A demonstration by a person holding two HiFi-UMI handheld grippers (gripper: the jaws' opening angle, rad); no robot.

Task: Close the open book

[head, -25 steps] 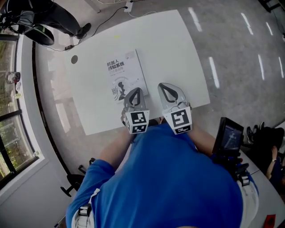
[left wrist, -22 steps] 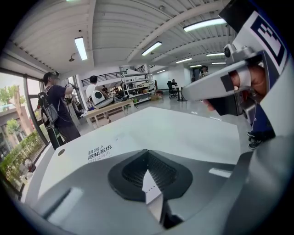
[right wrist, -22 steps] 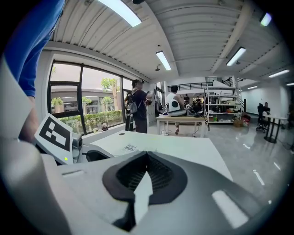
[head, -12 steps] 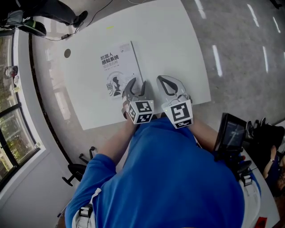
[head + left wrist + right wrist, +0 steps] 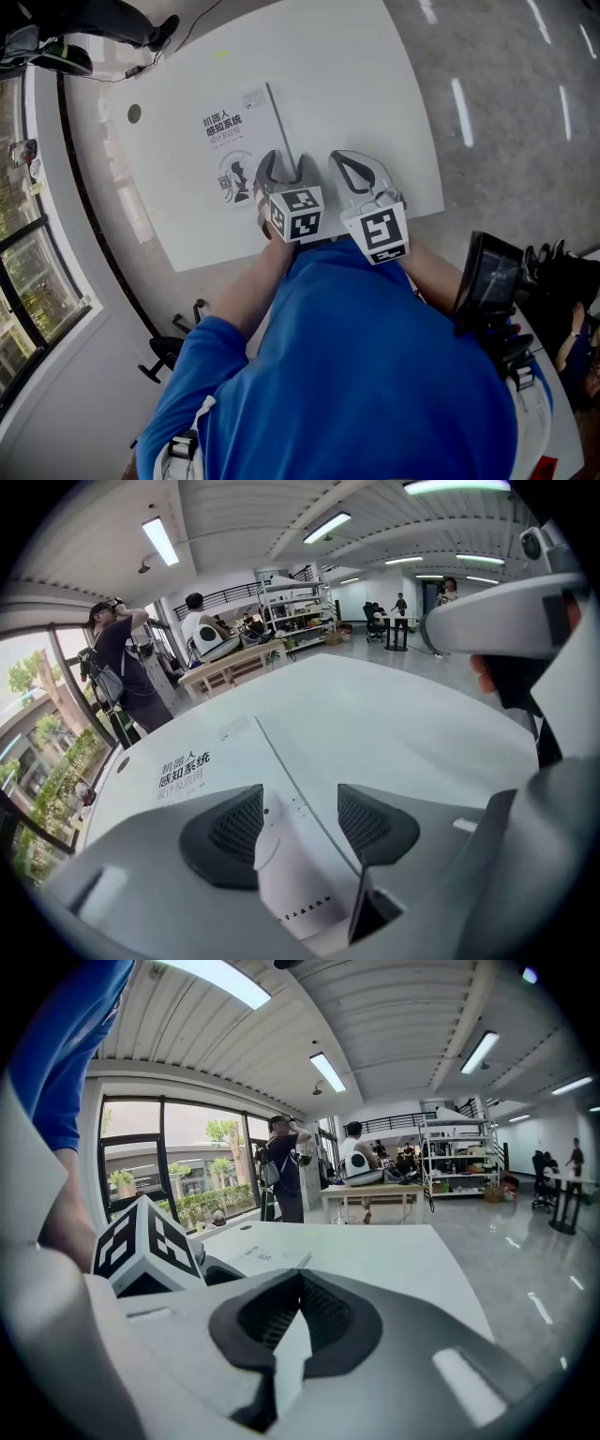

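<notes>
The book (image 5: pixel 239 141) lies flat, cover up, on the table's (image 5: pixel 366 84) left part. I judge it light, stiff and slick, best taken by its edge. My left gripper (image 5: pixel 278 161) has just been opening and stands wide over that edge, gripping nothing. The right gripper (image 5: pixel 356 167) is closed and empty.

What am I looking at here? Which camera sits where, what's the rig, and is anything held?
No robot arm: a person in a blue shirt holds a two-jaw hand-held gripper in each hand. One view comes from a camera on the person's head, looking down; the other two ride on the hand-held grippers, looking along their jaws. On the white table lies one book, cover up, apparently closed. The left hand-held gripper has just been opening its jaws; they stand apart over the book's near corner, not pressing it. The right hand-held gripper is shut and empty.
</notes>
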